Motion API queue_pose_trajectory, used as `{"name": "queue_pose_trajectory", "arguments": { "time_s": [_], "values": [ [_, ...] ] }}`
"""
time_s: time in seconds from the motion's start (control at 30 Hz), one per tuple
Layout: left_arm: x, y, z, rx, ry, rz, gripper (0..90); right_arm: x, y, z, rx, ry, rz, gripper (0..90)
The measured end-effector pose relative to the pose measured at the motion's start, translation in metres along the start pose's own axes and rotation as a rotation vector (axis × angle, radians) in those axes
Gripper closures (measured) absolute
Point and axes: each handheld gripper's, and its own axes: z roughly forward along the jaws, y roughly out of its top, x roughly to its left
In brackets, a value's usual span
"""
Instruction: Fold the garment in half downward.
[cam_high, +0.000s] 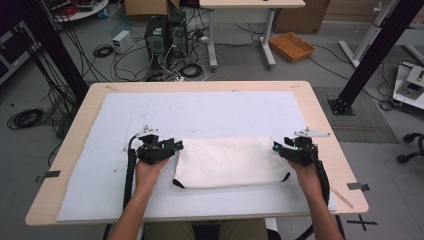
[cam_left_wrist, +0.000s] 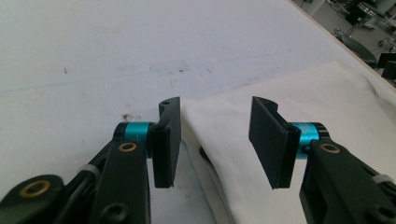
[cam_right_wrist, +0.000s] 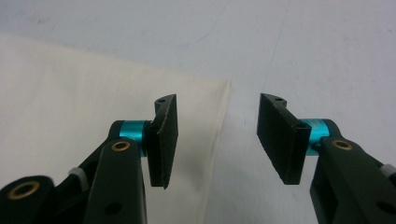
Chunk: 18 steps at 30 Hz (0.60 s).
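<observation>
A: Your left tongs and right tongs both stand open, pads bare, one at each short end of the folded white cloth.

B: Where does it lie?

A: Near you, on the pale mat covering the counter. In the left gripper view the cloth's edge runs between the jaws; in the right gripper view its corner sits in the gap.

B: How will it handle?

A: Soft, light and limp, I judge. Pinch all layers at the end corners, or it sags and unfolds.
</observation>
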Motion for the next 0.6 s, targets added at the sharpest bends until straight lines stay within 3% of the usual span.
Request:
{"name": "queue_pose_trajectory", "arguments": {
  "time_s": [0.07, 0.17, 0.2, 0.23, 0.27, 0.3, 0.37, 0.47, 0.6],
  "values": [
    [-0.001, -0.005, -0.008, -0.033, -0.012, 0.028, 46.8, 0.002, -0.01, -0.009, 0.009, 0.018, -0.009, 48.1],
    [-0.002, -0.011, -0.018, -0.065, -0.023, 0.039, 37.6, 0.005, -0.018, -0.018, 0.027, 0.052, -0.038, 44.0],
    [-0.002, -0.012, -0.02, -0.073, -0.018, 0.045, 33.9, 0.007, -0.02, -0.022, 0.015, 0.05, -0.054, 40.5],
    [-0.002, -0.013, -0.022, -0.077, -0.012, 0.056, 25.8, 0.01, -0.023, -0.031, -0.027, 0.046, -0.069, 31.2],
    [-0.002, -0.015, -0.025, -0.085, -0.004, 0.058, 25.8, 0.01, -0.023, -0.031, -0.027, 0.046, -0.069, 31.2],
    [-0.002, -0.016, -0.027, -0.09, -0.002, 0.055, 23.3, 0.012, -0.023, -0.039, -0.074, 0.039, -0.086, 24.5],
    [-0.001, -0.018, -0.033, -0.103, -0.009, 0.05, 23.2, 0.013, -0.023, -0.042, -0.096, 0.032, -0.101, 21.0],
    [0.001, -0.021, -0.04, -0.102, -0.002, 0.058, 23.2, 0.015, -0.021, -0.051, -0.132, 0.03, -0.144, 20.9],
    [0.004, -0.022, -0.049, -0.113, 0.011, 0.058, 23.3, 0.014, -0.02, -0.057, -0.155, 0.028, -0.141, 20.9]
  ]
}}
